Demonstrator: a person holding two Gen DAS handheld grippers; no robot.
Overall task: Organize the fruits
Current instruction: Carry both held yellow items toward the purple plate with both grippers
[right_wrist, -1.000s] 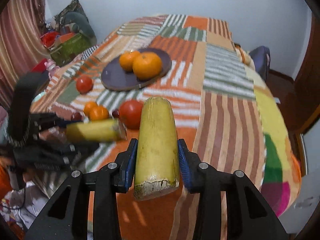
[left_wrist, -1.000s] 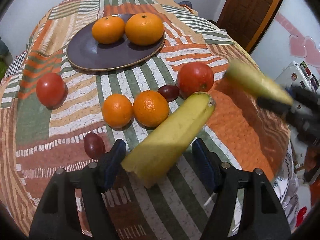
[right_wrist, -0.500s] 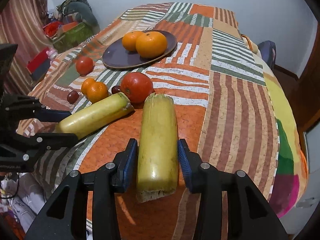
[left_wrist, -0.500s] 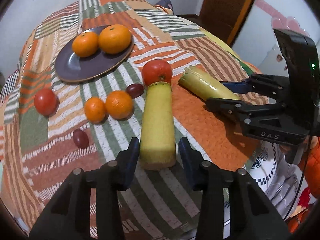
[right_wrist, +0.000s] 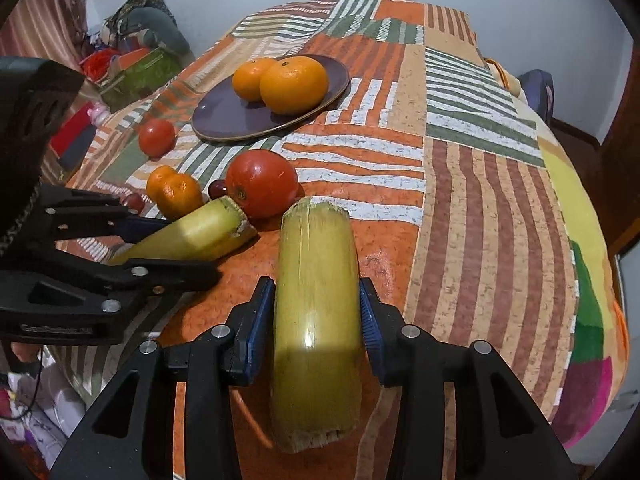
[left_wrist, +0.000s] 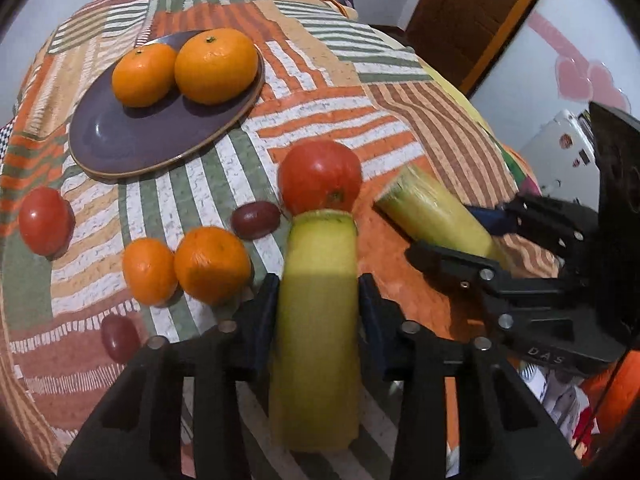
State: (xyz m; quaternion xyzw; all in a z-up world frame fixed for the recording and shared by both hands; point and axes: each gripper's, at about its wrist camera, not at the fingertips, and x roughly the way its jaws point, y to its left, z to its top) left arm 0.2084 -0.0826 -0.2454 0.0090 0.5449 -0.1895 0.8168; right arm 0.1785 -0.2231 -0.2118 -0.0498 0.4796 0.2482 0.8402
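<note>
My left gripper (left_wrist: 316, 296) is shut on a yellow-green cane piece (left_wrist: 316, 320), its far end close to a large red tomato (left_wrist: 320, 176). My right gripper (right_wrist: 316, 312) is shut on a second cane piece (right_wrist: 316, 300), low over the orange patch of the tablecloth. Each gripper shows in the other's view: the right gripper (left_wrist: 472, 236) and the left gripper (right_wrist: 160, 244). A purple plate (left_wrist: 120, 144) holds two oranges (left_wrist: 216, 64). Two small oranges (left_wrist: 212, 264), two dark grapes (left_wrist: 256, 220) and a smaller tomato (left_wrist: 44, 220) lie loose.
A striped patchwork cloth (right_wrist: 480, 184) covers the round table. A wooden door (left_wrist: 472, 12) stands at the back right. Cluttered boxes and bags (right_wrist: 136, 64) sit beyond the table's left edge. A white item (left_wrist: 560, 152) lies off the right edge.
Both grippers have come lower and closer to the fruit with their cane pieces. The left piece, loose and askew a second ago, is now gripped straight.
</note>
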